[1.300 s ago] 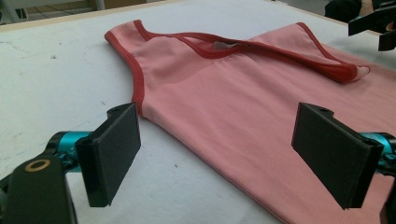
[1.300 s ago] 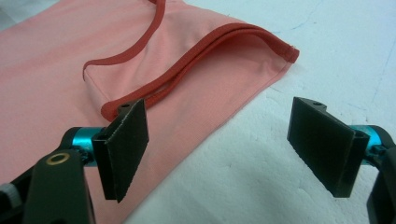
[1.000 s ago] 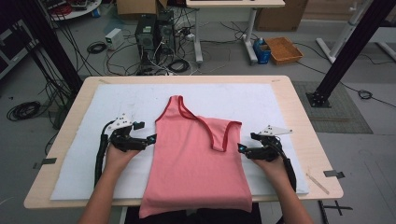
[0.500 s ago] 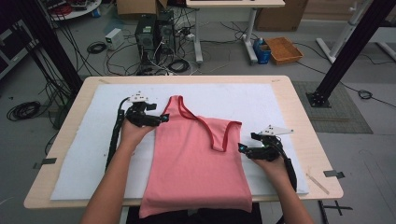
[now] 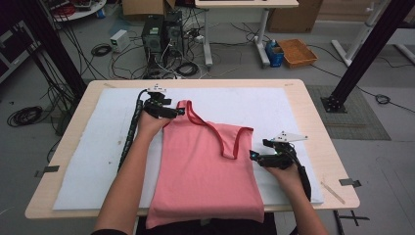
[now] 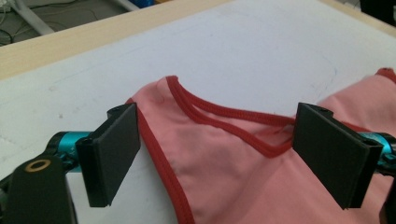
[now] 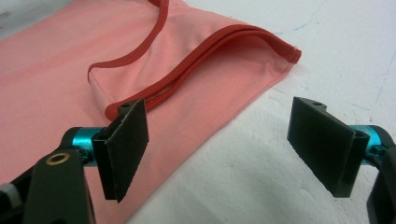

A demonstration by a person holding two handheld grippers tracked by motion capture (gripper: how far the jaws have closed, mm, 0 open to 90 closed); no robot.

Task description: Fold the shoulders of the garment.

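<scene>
pink tank top [image 5: 205, 166] flat at frame centre on white mat [image 5: 88, 161] | left gripper [image 5: 177, 112] has moved up to the far strap [image 6: 219, 112], jaws wide astride it | right gripper [image 5: 254, 157] unmoved, wide, at armhole edge | grasp looks imminent

Bare white mat [image 5: 88, 161] left and right of pink top [image 5: 205, 171] — open passage, strap [image 6: 224, 116] between left tongs [image 6: 217, 158]

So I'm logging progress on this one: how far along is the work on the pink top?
The pink sleeveless top with red trim already lies spread on the white table pad. In hand: the left claw, jaws open, sits around the far shoulder strap. The right claw waits open at the top's edge by the armhole. Nothing is gripped yet, and no fold across the body shows.
</scene>
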